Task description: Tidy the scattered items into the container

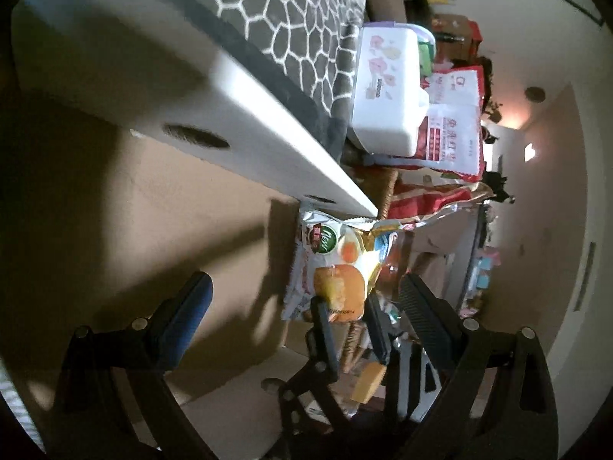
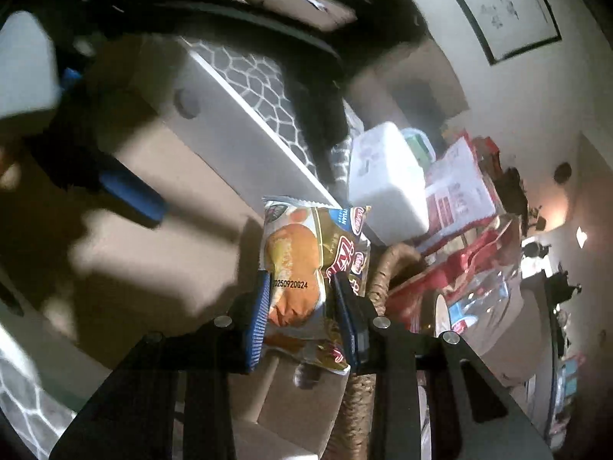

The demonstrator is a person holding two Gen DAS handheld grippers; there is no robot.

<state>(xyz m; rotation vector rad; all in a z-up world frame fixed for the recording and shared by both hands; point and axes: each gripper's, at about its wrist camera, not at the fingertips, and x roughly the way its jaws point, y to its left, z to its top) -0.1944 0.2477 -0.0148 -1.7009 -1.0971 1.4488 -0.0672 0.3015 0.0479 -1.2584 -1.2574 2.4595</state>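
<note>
**Snack pack gripped, basket still to reach**

The right gripper had its blue ribbed pads pressed on both sides of a snack pack, jaws narrowed to the pack's width. The pack was a glossy, crinkled foil pouch printed with a golden bun, its crimped top edge pointing away from the claw. It hung in the air beside the near corner of a white table, whose top carried a grey mat with a pale honeycomb pattern.

The left gripper stood wide open with nothing between its fingers, one pad blue, the other black and ribbed. It pointed at the same pack from just behind the right claw.

The step in hand looked like the carry: the pack was lifted but not yet stowed. The likely container was a woven basket, brown and rope-textured with a rounded rim, just right of the pack in the right wrist view and below the table's corner. Red bags appeared to lie in or past it; I could not tell which. A white, rounded tissue box with pink flowers sat at the table's far end.

The next move would call for swinging the pack over the basket rim, then releasing.
</note>
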